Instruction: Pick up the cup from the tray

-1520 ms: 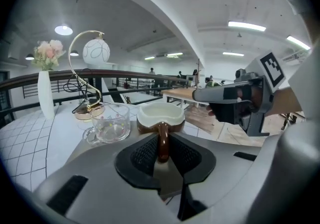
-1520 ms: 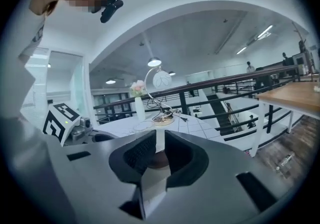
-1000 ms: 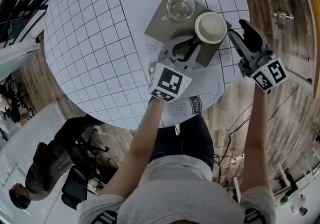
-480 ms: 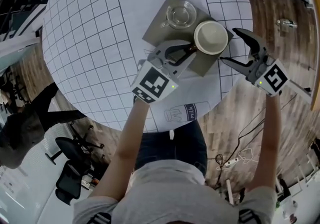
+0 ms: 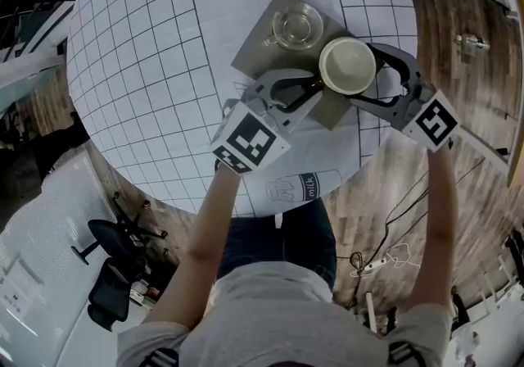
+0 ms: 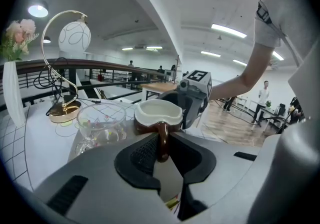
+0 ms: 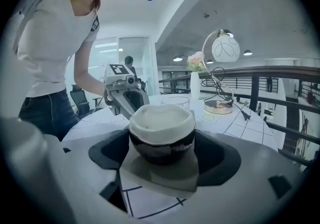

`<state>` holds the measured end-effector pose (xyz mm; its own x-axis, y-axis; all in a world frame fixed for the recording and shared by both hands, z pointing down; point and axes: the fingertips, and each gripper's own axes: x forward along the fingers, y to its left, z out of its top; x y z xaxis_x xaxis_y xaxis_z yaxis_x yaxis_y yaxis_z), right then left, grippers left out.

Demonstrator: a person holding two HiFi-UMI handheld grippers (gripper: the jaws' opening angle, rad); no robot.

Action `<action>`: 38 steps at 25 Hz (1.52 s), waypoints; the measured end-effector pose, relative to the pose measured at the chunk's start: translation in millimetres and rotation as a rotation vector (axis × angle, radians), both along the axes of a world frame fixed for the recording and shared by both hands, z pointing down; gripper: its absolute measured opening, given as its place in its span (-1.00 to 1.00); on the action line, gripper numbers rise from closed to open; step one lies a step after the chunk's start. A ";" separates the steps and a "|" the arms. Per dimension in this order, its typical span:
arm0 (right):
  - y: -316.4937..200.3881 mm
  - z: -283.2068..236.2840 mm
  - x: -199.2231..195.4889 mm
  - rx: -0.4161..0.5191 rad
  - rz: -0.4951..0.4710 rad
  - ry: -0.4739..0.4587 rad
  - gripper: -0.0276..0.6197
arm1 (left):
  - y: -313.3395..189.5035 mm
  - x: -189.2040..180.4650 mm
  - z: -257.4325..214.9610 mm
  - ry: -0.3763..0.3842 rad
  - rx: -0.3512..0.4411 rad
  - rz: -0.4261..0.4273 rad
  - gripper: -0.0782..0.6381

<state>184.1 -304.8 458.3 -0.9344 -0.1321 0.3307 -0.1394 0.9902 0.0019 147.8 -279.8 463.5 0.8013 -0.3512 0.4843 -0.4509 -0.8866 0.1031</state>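
A brown cup (image 5: 347, 65) with a cream inside stands on the near right corner of the grey tray (image 5: 260, 39). My left gripper (image 5: 309, 87) reaches in from the near side and is shut on the cup's handle (image 6: 161, 140), which stands upright between its pads. My right gripper (image 5: 367, 73) comes from the right. Its jaws have just been opening and now stand wide on either side of the cup (image 7: 161, 133), with small gaps to the pads. In the right gripper view the gripper (image 7: 162, 154) straddles the cup's base.
A clear glass cup (image 5: 296, 25) sits on the tray behind the brown cup. The round table (image 5: 139, 70) has a gridded cloth, and its near edge lies just below both grippers. A gold-footed lamp (image 7: 220, 104) and a vase of flowers (image 6: 12, 93) stand farther back.
My right gripper moved left to the cup, rolled over, and its jaws opened wide around the cup. My left gripper kept its place at the handle.
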 end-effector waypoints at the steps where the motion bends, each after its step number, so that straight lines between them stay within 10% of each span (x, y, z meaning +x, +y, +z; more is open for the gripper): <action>1: -0.4 -1.4 -0.7 -0.005 0.008 -0.015 0.17 | 0.0 0.3 0.0 -0.001 -0.001 0.000 -0.59; 21: 15.5 -72.1 -20.5 0.006 0.087 -0.088 0.17 | 18.4 -15.1 -61.1 0.065 0.084 -0.036 -0.60; 38: 80.6 -101.3 -144.4 0.057 -0.135 -0.054 0.17 | 87.6 -138.7 -97.5 -0.017 0.140 -0.236 -0.60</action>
